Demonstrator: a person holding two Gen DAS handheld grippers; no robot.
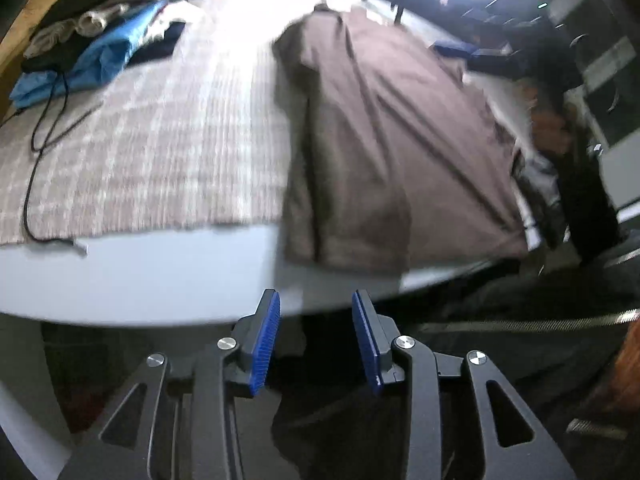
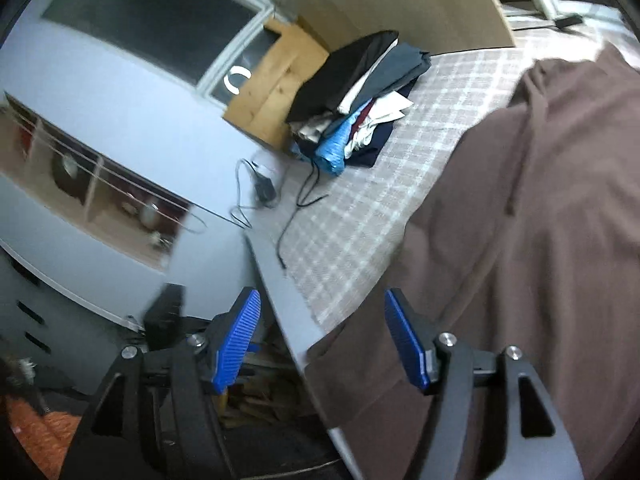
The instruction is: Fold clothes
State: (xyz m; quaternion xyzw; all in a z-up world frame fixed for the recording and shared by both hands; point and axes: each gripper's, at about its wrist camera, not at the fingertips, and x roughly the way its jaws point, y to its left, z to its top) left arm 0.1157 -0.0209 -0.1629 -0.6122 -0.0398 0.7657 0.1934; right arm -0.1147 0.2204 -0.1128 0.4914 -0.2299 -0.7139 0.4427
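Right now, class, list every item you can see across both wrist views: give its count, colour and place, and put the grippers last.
Brown garment: one, brown, spread on the table's right part, its near edge overhanging the table edge.
Checked cloth: one, pale plaid, covering the table under the garment.
Table: one, grey-white, bare strip along the near edge.
Pile of clothes: one stack, black, grey, white and blue, at the far corner on the cloth.
Black cable: one, black, trailing from the pile toward the table edge.
Wooden panel: one, light wood, behind the pile.
Left gripper: one, black with blue pads, open, before the table edge.
Right gripper: one, same colours, open, at the garment's hanging edge.
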